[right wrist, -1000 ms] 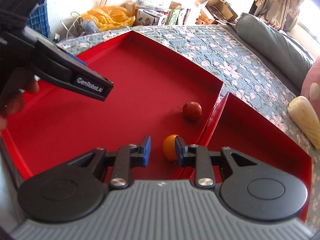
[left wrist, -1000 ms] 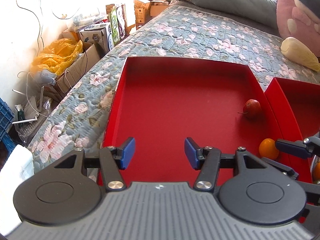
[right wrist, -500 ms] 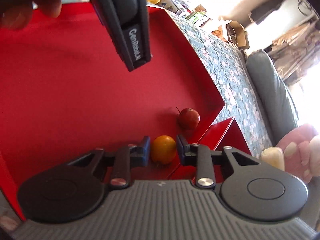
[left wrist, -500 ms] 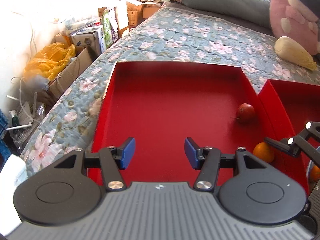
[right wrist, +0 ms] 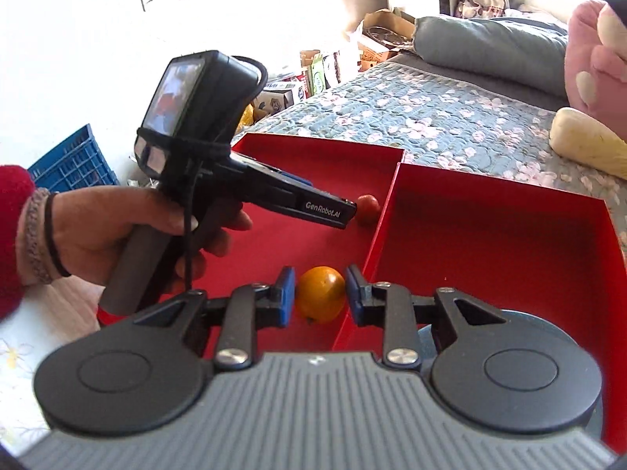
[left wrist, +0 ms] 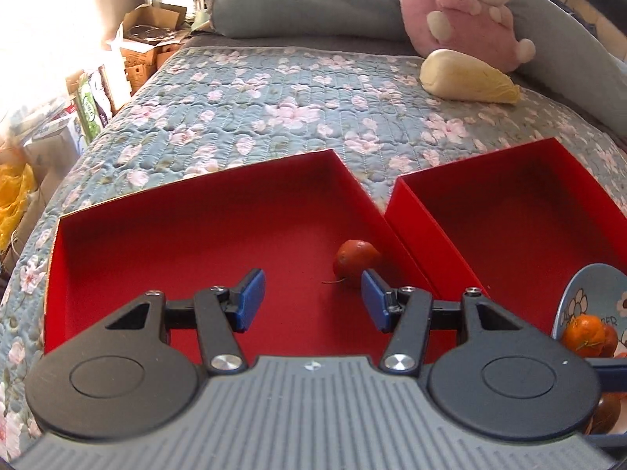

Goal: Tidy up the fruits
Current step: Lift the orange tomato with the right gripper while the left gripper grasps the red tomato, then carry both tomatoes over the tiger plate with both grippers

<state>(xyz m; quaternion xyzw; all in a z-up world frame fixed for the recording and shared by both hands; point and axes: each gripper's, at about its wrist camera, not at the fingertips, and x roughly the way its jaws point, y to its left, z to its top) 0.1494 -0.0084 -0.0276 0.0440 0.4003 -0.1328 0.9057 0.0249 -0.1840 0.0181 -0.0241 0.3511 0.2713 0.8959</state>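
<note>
Since a second ago the left gripper point(left wrist: 310, 299) has swung toward the red fruit point(left wrist: 354, 257); its jaws are spread wide and empty; the right gripper point(right wrist: 318, 300) has its jaws parted around the orange point(right wrist: 319, 293) in the left tray point(right wrist: 274, 243), so placing looks finished; next, withdraw clear.

I was working in a lived-in bedroom. A floral quilted bedspread point(left wrist: 298, 117) covered the bed, with a grey pillow point(left wrist: 305, 8) and a pink plush rabbit point(left wrist: 466, 19) at its far end. Opened cardboard boxes point(left wrist: 149, 35) crowded the floor on the far left, and a blue plastic crate point(right wrist: 74, 164) stood nearer.
</note>
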